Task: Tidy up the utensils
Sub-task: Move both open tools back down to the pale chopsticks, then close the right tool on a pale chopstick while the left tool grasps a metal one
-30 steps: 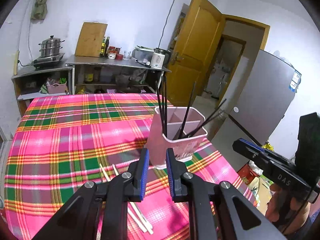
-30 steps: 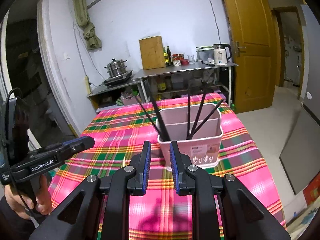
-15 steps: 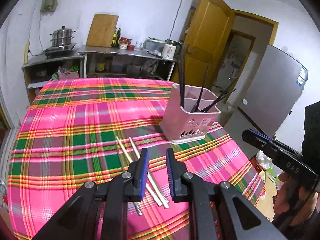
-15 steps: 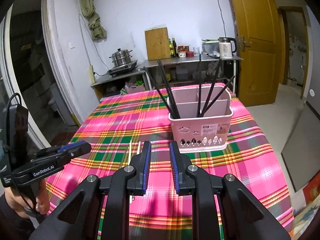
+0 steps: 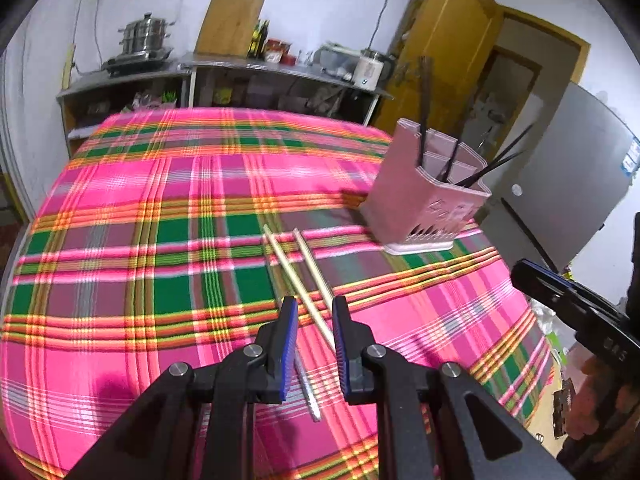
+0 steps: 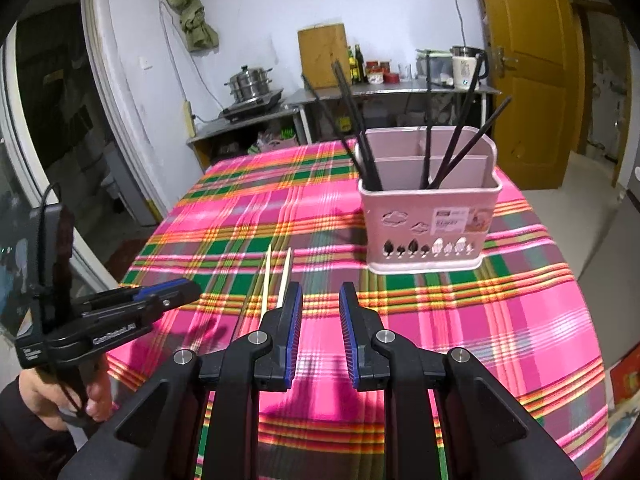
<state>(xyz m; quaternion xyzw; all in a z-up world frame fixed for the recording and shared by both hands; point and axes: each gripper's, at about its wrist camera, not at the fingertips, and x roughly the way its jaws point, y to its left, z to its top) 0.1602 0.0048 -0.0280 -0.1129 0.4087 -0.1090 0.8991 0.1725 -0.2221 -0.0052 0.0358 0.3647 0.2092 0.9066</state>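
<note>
A pink utensil holder [image 5: 426, 200] [image 6: 430, 216] stands on the plaid tablecloth with several black chopsticks [image 6: 360, 132] upright in it. Two pale wooden chopsticks [image 5: 296, 272] [image 6: 276, 276] lie side by side on the cloth, left of the holder. A metal-ended one [image 5: 308, 392] lies under my left gripper. My left gripper [image 5: 314, 308] is open, just above the near ends of the pale chopsticks. My right gripper [image 6: 320, 296] is open and empty, hovering over the cloth to the right of the chopsticks. It also shows in the left wrist view [image 5: 560, 300].
The table [image 5: 120, 240] has a pink and green plaid cloth; its right edge drops to the floor beside a grey fridge [image 5: 576, 208]. A metal counter [image 6: 360, 92] with a pot, bottles and a kettle stands behind the table. A yellow door [image 6: 528, 64] is at the back right.
Both grippers pulled back from the holder and tilted down. My left gripper has come over the pale chopsticks, which now run between its fingers. Both stay open.
</note>
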